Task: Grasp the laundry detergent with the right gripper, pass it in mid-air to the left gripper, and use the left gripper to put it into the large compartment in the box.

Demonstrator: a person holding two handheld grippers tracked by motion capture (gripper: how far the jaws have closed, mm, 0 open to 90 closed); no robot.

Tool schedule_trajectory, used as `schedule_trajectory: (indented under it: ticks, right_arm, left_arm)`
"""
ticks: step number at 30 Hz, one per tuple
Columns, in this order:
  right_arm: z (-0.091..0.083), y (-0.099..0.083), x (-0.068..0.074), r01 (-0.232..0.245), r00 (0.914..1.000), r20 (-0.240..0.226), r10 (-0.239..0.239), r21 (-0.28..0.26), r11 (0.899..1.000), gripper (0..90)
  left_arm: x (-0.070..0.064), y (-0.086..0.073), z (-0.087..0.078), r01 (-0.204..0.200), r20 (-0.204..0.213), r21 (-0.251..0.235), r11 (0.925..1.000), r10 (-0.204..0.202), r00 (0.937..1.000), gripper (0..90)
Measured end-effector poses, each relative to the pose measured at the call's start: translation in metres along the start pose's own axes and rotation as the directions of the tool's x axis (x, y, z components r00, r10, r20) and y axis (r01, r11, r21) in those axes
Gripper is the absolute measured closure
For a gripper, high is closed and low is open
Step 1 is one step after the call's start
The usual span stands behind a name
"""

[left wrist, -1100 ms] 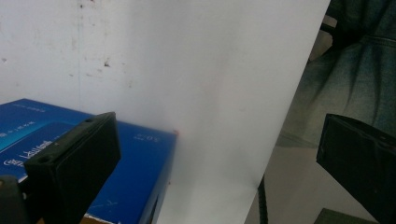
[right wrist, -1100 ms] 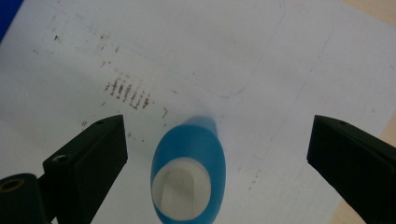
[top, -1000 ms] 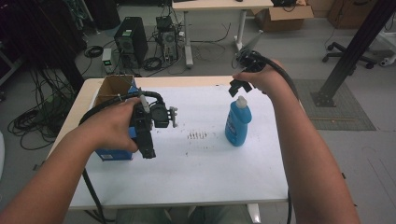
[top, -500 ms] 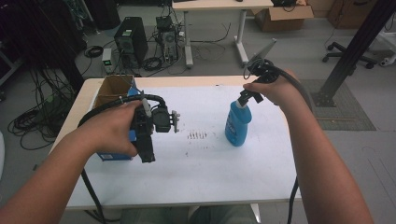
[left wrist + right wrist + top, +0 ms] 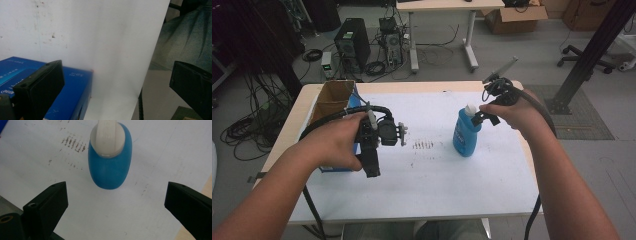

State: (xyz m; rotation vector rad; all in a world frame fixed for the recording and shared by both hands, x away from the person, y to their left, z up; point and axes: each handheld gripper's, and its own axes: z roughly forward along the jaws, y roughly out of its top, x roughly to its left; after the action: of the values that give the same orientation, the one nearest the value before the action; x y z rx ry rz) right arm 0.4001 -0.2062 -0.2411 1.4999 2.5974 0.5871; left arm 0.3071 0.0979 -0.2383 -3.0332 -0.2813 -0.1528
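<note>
Nearest, two forearms reaching in over a white worktop (image 5: 437, 185). Left gripper (image 5: 377, 142) held low at the worktop's left, beside a blue box (image 5: 72, 100); fingers (image 5: 40, 87) spread wide, nothing between them, pointing back toward the near edge. Unmoved over the last second.

Farther in, faint brown scuff marks (image 5: 423, 145) at the worktop's middle. Right of them, a blue bottle (image 5: 466, 131) standing upright with a white cap (image 5: 108, 137), apart from everything else on the worktop.

Right gripper (image 5: 484, 116) now down at the bottle's cap, having dropped from higher and farther back a second ago. Seen along that gripper: fingers (image 5: 47, 207) wide apart, gripping nothing, bottle centred below and between them, not touched. Likely meaning: approach nearly done, bottle lined up for a grasp, closing yet to come. Probably needs a little more descent so the fingers bracket the body or neck before squeezing; a light upright bottle may tip if struck on one side first.

Beyond, an open cardboard box (image 5: 334, 97) at the worktop's far left corner. Past the worktop, a computer tower (image 5: 349, 42) and cables on the floor.
</note>
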Motion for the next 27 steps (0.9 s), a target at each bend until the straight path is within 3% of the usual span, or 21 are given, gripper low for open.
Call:
schedule_trajectory:
  ticks: [27]
  right_arm:
    - [0.032,-0.040,-0.005,0.003,0.9994,-0.034,-0.003,-0.002,1.000,4.8]
  left_arm:
    - [0.003,0.000,0.017,0.005,0.021,0.011,0.9999,-0.005,0.9998,0.2]
